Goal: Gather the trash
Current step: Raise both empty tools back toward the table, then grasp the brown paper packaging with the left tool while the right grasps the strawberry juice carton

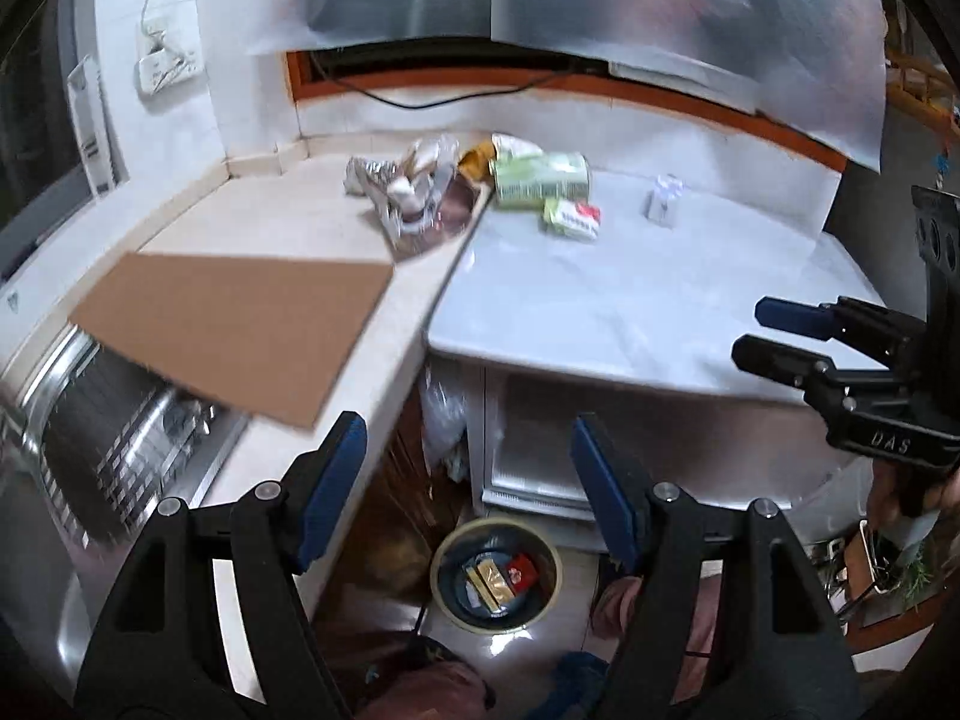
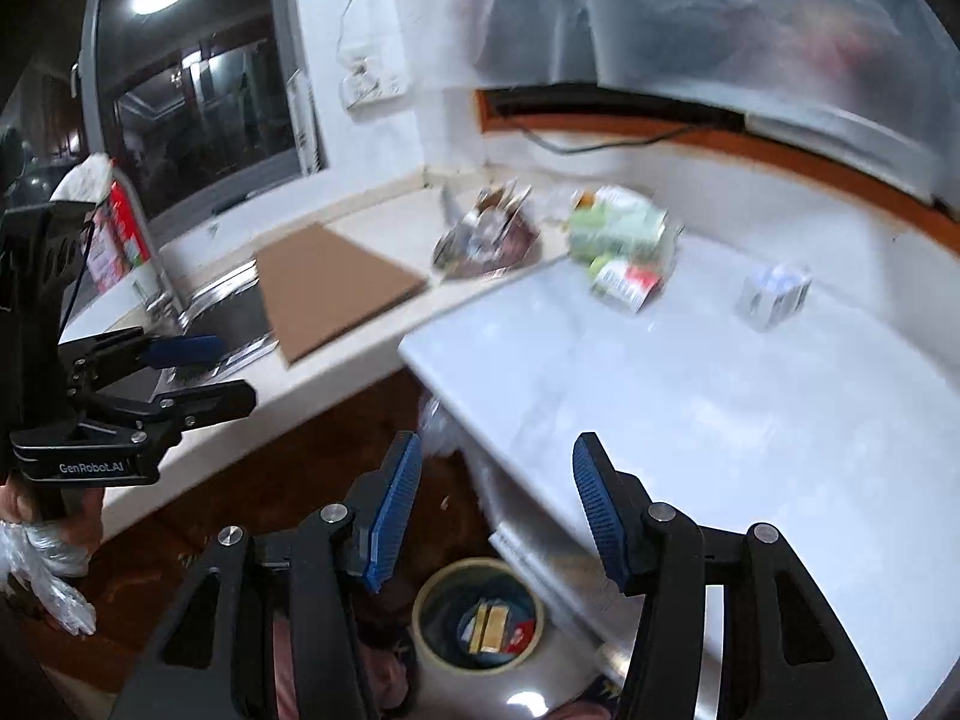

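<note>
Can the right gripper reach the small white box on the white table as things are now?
Probably yes. The right gripper is open and empty, and the white table between it and the small white box is bare; the other trash lies off to the left.

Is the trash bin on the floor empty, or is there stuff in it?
Not empty. The trash bin already holds a gold packet and a red packet.

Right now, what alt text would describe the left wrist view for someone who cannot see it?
An open, empty left gripper hangs above a round bin on the floor that already holds a few wrappers. On the white counter beyond lie a green can, a small packet and crumpled foil; the right gripper enters at right, also empty.
</note>
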Demonstrator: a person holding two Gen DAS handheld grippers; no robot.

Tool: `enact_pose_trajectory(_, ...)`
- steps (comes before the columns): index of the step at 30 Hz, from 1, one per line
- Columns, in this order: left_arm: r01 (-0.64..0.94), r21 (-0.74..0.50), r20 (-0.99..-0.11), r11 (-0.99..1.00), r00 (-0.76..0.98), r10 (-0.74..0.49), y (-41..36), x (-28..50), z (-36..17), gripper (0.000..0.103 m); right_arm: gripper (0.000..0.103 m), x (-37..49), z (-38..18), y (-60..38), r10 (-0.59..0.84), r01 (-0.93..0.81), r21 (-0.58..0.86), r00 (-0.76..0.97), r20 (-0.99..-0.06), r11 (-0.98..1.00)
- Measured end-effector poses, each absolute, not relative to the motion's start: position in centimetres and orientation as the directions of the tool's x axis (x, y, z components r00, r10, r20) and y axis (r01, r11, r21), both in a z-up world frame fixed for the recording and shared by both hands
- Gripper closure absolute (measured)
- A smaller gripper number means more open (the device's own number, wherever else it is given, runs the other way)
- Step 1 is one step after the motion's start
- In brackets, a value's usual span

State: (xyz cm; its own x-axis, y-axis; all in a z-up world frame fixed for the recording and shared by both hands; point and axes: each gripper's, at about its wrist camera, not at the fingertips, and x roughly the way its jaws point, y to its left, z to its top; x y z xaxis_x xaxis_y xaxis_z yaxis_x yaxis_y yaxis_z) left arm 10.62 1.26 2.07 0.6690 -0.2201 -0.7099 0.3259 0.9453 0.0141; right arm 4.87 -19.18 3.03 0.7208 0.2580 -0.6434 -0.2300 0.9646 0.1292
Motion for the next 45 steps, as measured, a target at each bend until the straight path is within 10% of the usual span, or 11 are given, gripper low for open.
enact_pose_trajectory(12, 0.365, 0.075, -0.736, 0.928, 0.649, -0.195, -1.4, 27.1, 7.8, 0.037, 0.047, 18.8, 6.6, -24.3, 0.230, -0.160, 0.165, 0.703, -0.673, 0.973)
enact_pose_trajectory(21, 0.370, 0.136, -0.814, 0.919, 0.571, -0.110, -3.9, 39.8, 6.0, 0.059, 0.047, 29.8, 2.6, -26.7, 0.246, -0.169, 0.180, 0.611, -0.752, 0.969)
enact_pose_trajectory(45, 0.331, 0.123, -0.886, 0.935, 0.461, -0.047, -5.6, 49.0, -1.6, 0.079, 0.039, 35.8, -5.9, -24.1, 0.182, -0.258, 0.048, 0.525, -0.832, 0.965)
